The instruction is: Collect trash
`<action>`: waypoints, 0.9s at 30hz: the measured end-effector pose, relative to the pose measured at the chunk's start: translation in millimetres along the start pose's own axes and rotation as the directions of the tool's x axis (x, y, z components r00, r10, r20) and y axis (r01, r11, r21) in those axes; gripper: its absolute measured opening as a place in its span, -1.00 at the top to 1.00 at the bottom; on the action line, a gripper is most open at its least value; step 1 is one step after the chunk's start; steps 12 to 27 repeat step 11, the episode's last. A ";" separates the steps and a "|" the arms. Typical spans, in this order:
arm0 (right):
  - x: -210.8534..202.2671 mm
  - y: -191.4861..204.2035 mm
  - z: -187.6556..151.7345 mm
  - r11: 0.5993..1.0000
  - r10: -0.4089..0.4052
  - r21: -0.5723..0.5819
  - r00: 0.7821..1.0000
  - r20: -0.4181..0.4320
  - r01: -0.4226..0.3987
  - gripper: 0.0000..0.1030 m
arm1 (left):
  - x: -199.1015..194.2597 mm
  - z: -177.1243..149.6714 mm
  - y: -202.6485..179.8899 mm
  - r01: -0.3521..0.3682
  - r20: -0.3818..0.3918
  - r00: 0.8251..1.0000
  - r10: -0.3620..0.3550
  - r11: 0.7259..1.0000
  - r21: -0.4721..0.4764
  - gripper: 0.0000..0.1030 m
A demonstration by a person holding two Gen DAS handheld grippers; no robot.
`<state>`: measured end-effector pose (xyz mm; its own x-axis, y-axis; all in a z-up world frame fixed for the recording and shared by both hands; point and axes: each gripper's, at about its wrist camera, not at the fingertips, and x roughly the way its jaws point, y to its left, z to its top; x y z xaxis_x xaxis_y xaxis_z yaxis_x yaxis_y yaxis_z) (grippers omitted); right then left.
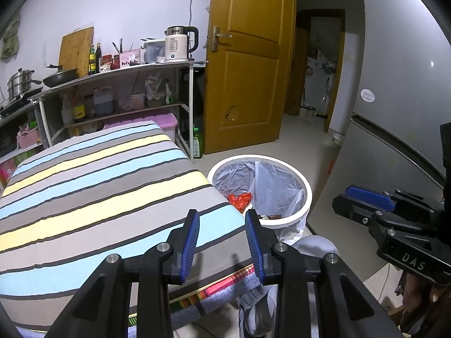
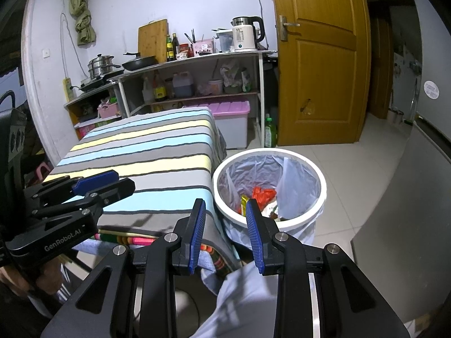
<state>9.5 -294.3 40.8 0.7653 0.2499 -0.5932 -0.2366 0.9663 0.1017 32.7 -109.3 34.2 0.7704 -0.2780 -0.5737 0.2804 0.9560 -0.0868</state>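
A white round trash bin [image 1: 305,197] [image 2: 222,209] lined with a clear plastic bag stands on the floor beside the striped table. Inside lie a red wrapper [image 1: 239,200] [image 2: 263,195] and other scraps. My left gripper [image 1: 222,217] hovers open over the near right corner of the striped tablecloth [image 1: 98,186], nothing between its blue pads. My right gripper [image 2: 225,208] is open too, held above the table's corner and the bin's near rim, empty. Each gripper shows in the other's view, the right gripper [image 1: 363,200] at the right edge and the left gripper [image 2: 110,181] at the left.
A shelf unit [image 1: 118,90] with a kettle, bottles, pans and a cutting board stands behind the table. A yellow wooden door [image 1: 248,64] is open beyond the bin. A grey fridge [image 1: 394,152] rises on the right. A green bottle [image 2: 270,132] stands on the tiled floor.
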 end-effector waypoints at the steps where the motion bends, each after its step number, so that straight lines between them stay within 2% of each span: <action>1: -0.1 -0.2 0.1 1.000 0.000 0.000 1.000 0.000 0.000 0.40 | 0.1 0.1 0.5 0.001 0.000 1.000 -0.001 1.000 0.000 0.35; 27: 0.5 0.1 -0.2 1.000 0.000 0.001 1.000 0.000 0.000 0.40 | 1.7 -1.6 3.8 -0.004 0.001 1.000 0.004 1.000 -0.007 0.35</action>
